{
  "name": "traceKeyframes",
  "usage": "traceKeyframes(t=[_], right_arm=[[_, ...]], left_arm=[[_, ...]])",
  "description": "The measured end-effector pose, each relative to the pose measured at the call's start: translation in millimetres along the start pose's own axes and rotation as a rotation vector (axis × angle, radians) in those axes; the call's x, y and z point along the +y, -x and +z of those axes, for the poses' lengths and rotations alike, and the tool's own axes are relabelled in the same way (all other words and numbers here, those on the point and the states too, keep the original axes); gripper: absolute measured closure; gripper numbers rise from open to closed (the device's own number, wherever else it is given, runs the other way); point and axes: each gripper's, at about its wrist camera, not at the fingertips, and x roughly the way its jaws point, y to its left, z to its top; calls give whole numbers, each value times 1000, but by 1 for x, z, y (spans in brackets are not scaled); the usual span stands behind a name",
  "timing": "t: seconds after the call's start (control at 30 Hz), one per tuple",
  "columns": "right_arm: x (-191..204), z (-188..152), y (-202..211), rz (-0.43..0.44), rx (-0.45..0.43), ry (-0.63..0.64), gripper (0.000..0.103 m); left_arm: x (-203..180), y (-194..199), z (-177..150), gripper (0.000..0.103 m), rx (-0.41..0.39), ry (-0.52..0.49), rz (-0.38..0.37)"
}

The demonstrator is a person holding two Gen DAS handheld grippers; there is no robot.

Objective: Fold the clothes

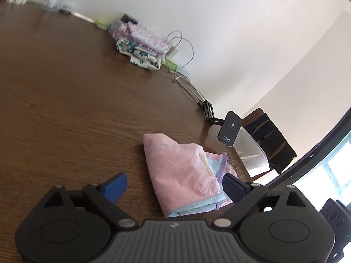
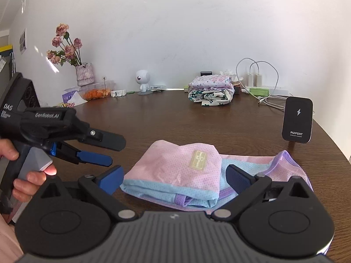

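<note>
Pink garment (image 2: 175, 171) lying partly folded on the tabletop (image 2: 175, 120), near its front edge, blue lining and purple trim showing at the hem. Left tongs (image 1: 175, 186) spread wide, holding nothing, one fingertip just beside the trim. Right tongs (image 2: 175, 177) likewise spread and empty, straddling the cloth. Thin mesh fabric, probably light, limp and prone to sliding or bunching. Best taken by pinching the doubled hem or a corner, both layers together. Pile of folded clothes (image 2: 210, 92) well apart at the back.
</note>
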Motion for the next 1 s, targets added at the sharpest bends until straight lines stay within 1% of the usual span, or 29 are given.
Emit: traceKeyframes(t=[0.07,0.17,0.2,0.23,0.27,0.33,0.37,0.43,0.5,0.57,0.63,0.73,0.83,0.87,0.9,0.93,0.97,1.0], right_arm=[[6,-3,-1,-4,9,24,2],[9,-3,-7,-13,13,45,2],[8,-3,-9,-9,15,48,2],[9,-2,-11,-3,16,51,2],[10,-2,-13,12,14,61,2],[13,-3,-18,36,23,83,2],[13,-4,-21,42,30,89,2],[15,-7,-26,55,44,99,2],[15,-9,-30,50,56,103,2],[16,-11,-31,49,58,109,2],[18,-11,-30,49,53,119,2],[30,-13,-32,12,45,197,2],[51,-14,-43,-74,73,330,2],[58,-14,-47,-108,84,383,4],[66,-13,-51,-125,92,433,8],[75,-12,-56,-146,103,483,9],[81,-12,-61,-173,116,519,14],[86,-12,-65,-202,130,541,22]], left_arm=[[8,-7,3,14,32,58,-17],[9,-14,10,20,64,82,-17],[8,-18,12,24,79,82,-10],[7,-21,14,33,93,83,-3],[6,-25,16,38,107,87,6],[6,-34,20,56,139,100,17],[7,-39,22,61,152,114,23],[10,-48,26,78,175,141,26],[12,-53,27,83,188,165,26],[12,-55,27,93,186,167,26],[9,-54,28,96,178,166,22],[2,-52,31,96,168,168,27],[-12,-52,37,96,176,157,33],[-17,-52,39,96,178,149,35],[-22,-52,41,96,178,137,38],[-27,-52,43,96,177,125,39],[-31,-52,44,96,175,114,38],[-35,-51,46,96,171,105,36]])
